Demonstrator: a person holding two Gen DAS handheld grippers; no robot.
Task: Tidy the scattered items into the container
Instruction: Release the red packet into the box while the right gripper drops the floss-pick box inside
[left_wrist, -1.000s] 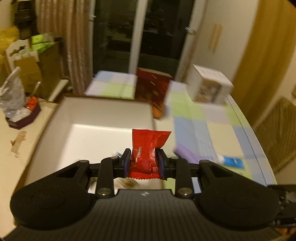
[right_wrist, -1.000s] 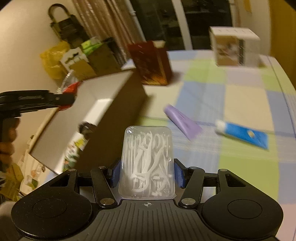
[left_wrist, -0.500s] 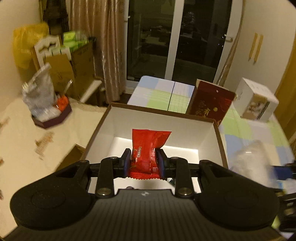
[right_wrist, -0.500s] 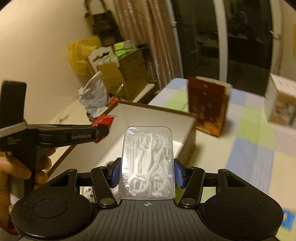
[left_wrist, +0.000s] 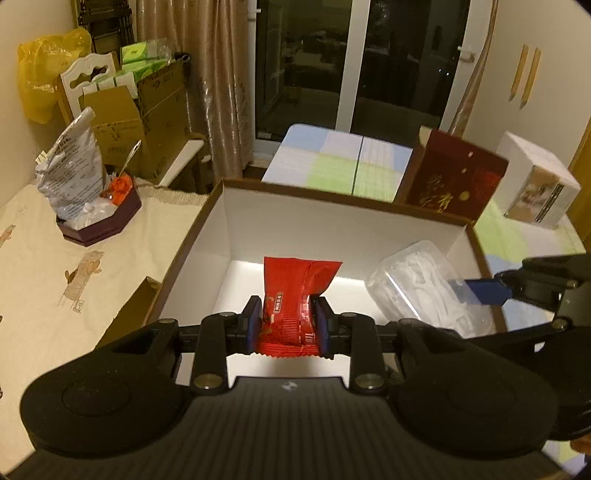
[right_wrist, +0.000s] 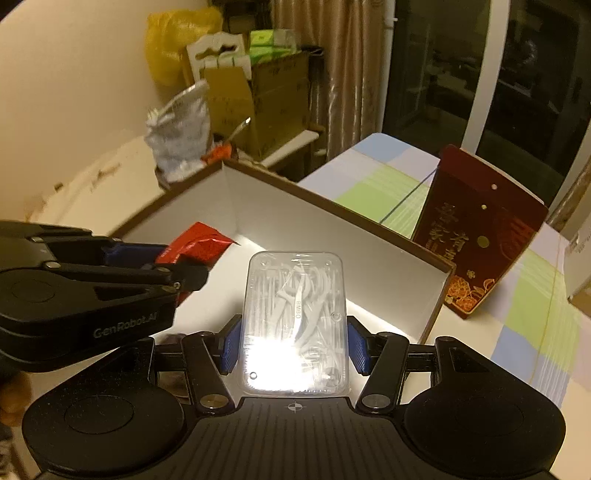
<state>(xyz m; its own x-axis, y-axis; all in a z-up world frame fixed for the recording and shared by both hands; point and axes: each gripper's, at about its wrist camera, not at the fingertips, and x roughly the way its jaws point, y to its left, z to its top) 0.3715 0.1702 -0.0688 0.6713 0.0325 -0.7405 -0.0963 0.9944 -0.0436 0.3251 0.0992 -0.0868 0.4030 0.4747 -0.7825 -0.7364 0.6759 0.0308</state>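
Red snack packet (left_wrist: 295, 295) pinched upright in left gripper (left_wrist: 287, 324) and clear floss-pick case (right_wrist: 294, 321) clamped lengthwise in right gripper (right_wrist: 294, 345), both poised side by side directly above open white box (left_wrist: 332, 225), ready for release downward.

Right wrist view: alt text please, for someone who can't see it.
The right gripper clamps a clear box of floss picks over an open white-lined cardboard box. At left, the left gripper holds a red snack packet over the same box; a dark red gift bag stands beyond it.
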